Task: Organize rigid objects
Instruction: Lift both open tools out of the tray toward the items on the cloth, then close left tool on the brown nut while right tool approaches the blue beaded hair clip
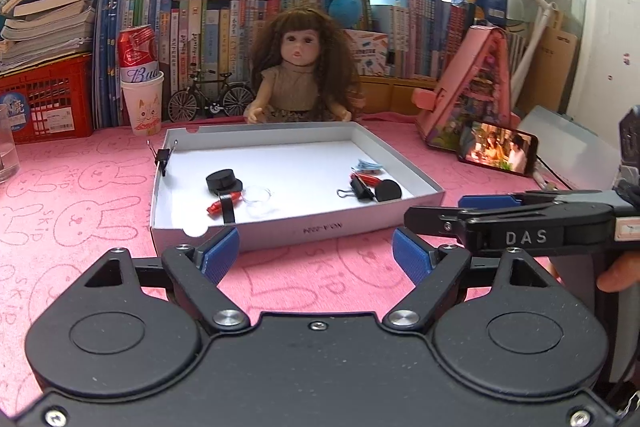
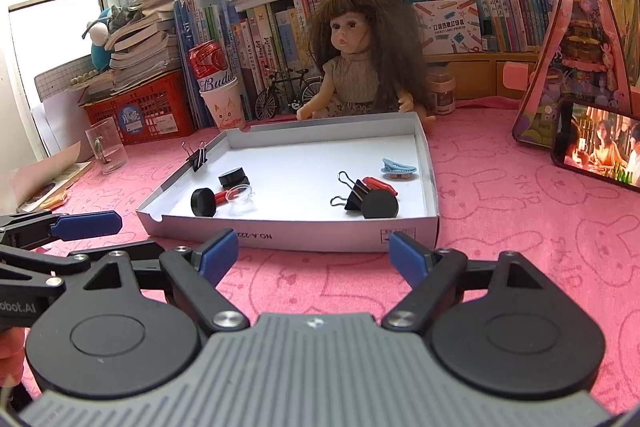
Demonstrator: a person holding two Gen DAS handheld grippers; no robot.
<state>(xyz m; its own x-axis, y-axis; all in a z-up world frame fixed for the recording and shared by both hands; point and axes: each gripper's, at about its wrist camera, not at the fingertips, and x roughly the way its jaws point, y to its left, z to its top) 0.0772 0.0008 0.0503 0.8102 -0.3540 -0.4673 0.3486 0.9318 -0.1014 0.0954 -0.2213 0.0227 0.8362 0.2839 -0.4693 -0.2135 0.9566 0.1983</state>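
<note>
Both tools hung just short of the white box (image 2: 280, 233) on the pink desk (image 2: 520, 227): the left tool (image 1: 316, 251) stood open and empty, and the right tool (image 2: 312, 253) had its jaws opening with nothing between them. Inside the box lay black discs (image 2: 203, 202), a red tube (image 2: 221, 195) partly hidden behind one disc, a clear dish (image 2: 240, 194) hard to make out, a black clip (image 2: 352, 193) and a blue hair clip (image 2: 399, 168), while another clip (image 2: 196, 157) pinched the box wall. The box front read "NO.A-22" before the right tool's finger (image 2: 218, 255) cut it off, and the red can (image 2: 208, 65) in a paper cup (image 2: 226, 109) showed only "Bud".
</note>
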